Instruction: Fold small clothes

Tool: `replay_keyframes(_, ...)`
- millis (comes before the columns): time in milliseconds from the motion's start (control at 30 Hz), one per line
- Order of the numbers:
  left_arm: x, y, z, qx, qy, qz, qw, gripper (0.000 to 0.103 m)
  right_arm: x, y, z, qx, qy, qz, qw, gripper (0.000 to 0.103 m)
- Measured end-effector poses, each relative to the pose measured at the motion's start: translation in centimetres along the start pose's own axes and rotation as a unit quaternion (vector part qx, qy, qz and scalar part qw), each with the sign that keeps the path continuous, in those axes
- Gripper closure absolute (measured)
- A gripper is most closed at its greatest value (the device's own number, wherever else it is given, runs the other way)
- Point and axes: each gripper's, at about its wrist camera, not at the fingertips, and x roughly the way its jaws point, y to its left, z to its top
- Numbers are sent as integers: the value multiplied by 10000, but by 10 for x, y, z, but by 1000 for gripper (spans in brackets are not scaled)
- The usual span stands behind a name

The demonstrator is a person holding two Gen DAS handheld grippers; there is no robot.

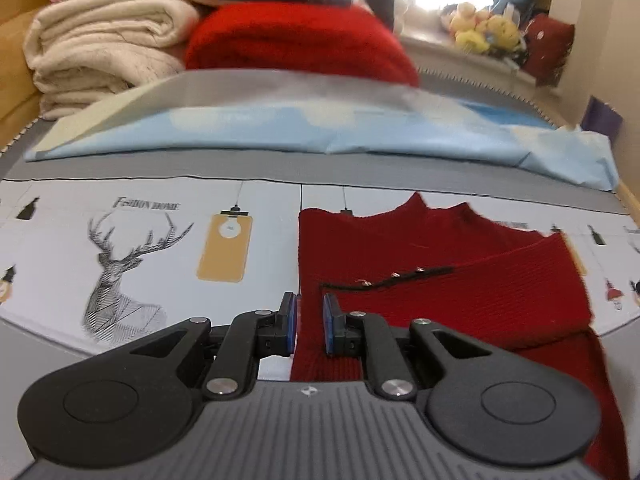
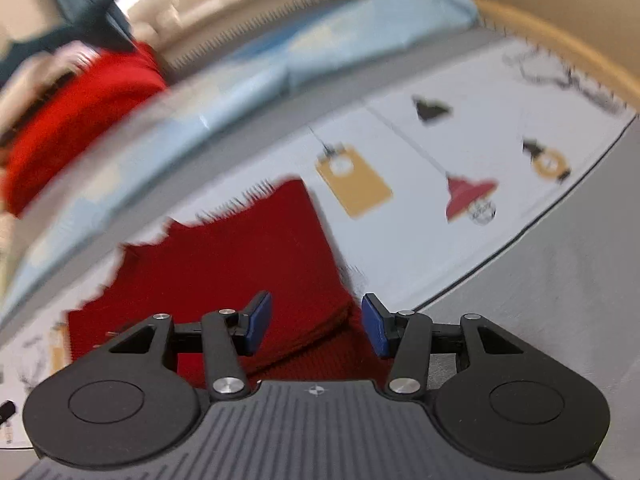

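Observation:
A dark red knit sweater [image 1: 420,264] lies flat on the printed mat [image 1: 160,240], with a ribbed sleeve folded across it and a black trim line with small metal buttons [image 1: 384,280]. My left gripper [image 1: 310,322] hovers over the sweater's left edge. Its blue pads stand a narrow gap apart, with only the flat knit showing below them. In the right wrist view the same sweater [image 2: 224,256] is blurred. My right gripper [image 2: 316,322] is open wide above its folded right edge, holding nothing.
A light blue cloth [image 1: 280,132] lies across the bed behind the mat. Beyond it are a folded bright red blanket [image 1: 296,40] and stacked cream blankets [image 1: 100,48]. Plush toys [image 1: 484,28] sit on the far sill. A wooden bed rail [image 2: 560,40] borders the right side.

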Motion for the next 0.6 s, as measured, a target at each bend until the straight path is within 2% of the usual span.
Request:
replay_keyframes(100,-44,-1,-16,152,-68,-176,9997,88,-57,-3,-3,-180,-358,271,9988,51)
replay_keyframes(200,-92,2,-45,302,-254,-224,9990,88,-109,-17,-12,-322,-657,550,9958,48)
replay_keyframes(300,-125,16,-83,159,-182,-460,9987,85,-151,-42,-38,-569,-815,668,9928,46)
replay_keyframes(433,-139,32,-145,-159,41,-688,9975,85,-163,-90,-89,-404,-636,560,9956,46)
replay_keyframes(533,-127,41,-193,-389,339,-629,9967,85,-140,-125,-131,-193,-287,343,9988,46)
replay_keyframes(600,-112,49,-218,-581,729,-530,9942,85,-120,-145,-155,10,24,167,9999,47)
